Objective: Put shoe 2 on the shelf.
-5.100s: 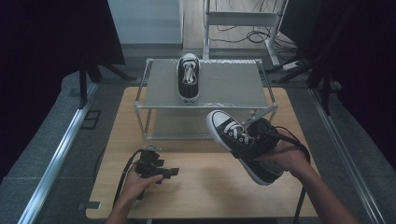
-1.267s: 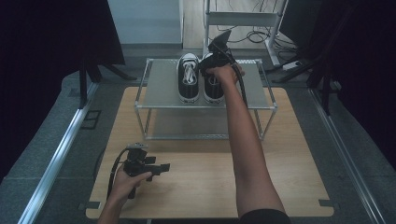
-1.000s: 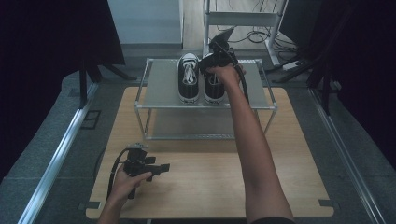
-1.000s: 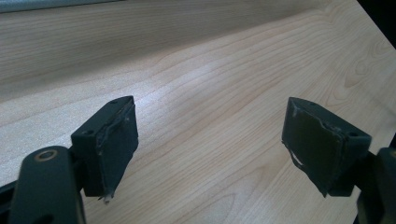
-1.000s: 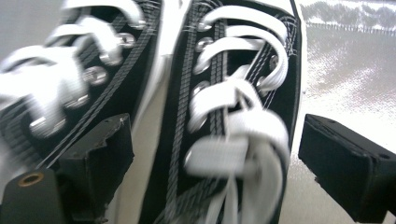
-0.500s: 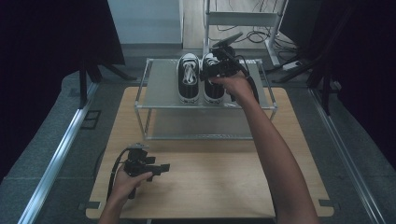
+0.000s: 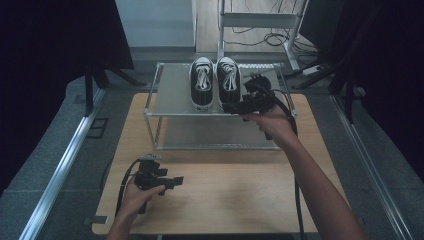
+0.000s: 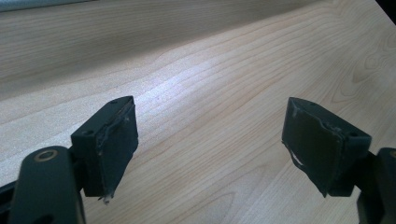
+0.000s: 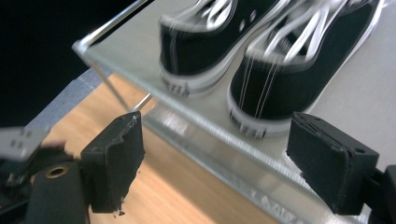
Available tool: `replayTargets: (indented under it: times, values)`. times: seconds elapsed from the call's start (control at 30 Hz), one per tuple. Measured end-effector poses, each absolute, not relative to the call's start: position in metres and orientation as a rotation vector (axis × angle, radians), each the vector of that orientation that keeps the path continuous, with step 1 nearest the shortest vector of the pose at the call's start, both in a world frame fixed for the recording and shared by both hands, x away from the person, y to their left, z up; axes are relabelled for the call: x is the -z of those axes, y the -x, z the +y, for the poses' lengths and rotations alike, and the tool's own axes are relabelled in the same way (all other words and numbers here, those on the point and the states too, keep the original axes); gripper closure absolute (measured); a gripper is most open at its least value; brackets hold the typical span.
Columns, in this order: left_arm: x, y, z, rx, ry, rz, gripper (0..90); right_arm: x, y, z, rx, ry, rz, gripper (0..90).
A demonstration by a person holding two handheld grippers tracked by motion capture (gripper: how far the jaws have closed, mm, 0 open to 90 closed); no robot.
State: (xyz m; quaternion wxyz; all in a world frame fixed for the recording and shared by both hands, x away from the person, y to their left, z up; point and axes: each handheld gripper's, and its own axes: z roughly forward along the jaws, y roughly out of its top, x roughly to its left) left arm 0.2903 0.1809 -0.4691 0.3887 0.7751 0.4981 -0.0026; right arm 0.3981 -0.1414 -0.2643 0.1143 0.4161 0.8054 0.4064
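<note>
Both grippers hold nothing; nearest the person, the left gripper (image 7: 172, 181) rests low over the wooden table (image 7: 235, 200), its jaws pointing toward the table's right side; in the left gripper view its two black pads (image 8: 112, 140) stand apart with only bare wood grain between them, so it is open and touches no shoe. Farther off, the right gripper (image 7: 235, 106) hangs at the front edge of the metal rack (image 7: 170, 95), held by the right hand (image 7: 272, 122), its cable trailing back along the forearm; its jaws have just been closing a little, yet in the right gripper view the pads (image 9: 119, 156) stand wide with nothing pressed between them, so it too is open.

The pair of black sneakers sits on the rack's top shelf, heels toward the person, toes away; the left sneaker (image 7: 201, 89) and the right sneaker (image 7: 228, 86) stand upright side by side, just about touching. The right gripper is just in front of the right sneaker's heel, a little to its right, near it but apart from it; in the right gripper view that heel (image 9: 280, 93) lies above and beyond the jaws, with the other heel (image 9: 196, 51) to its left. The left gripper lies well apart from both sneakers, with the rack's front legs between.
</note>
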Motion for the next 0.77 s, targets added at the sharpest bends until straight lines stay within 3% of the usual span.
replayTargets:
  times: [0.4,0.77]
  values:
    - [0.468,-0.29,0.179,-0.001,-1.976,1.266,18.9,0.317,-0.36,-0.178,-1.275,-1.145,2.396,23.1]
    - [0.467,-0.289,0.179,0.001,-1.978,1.26,18.9,0.332,-0.349,-0.187,-1.349,-1.08,2.384,25.0]
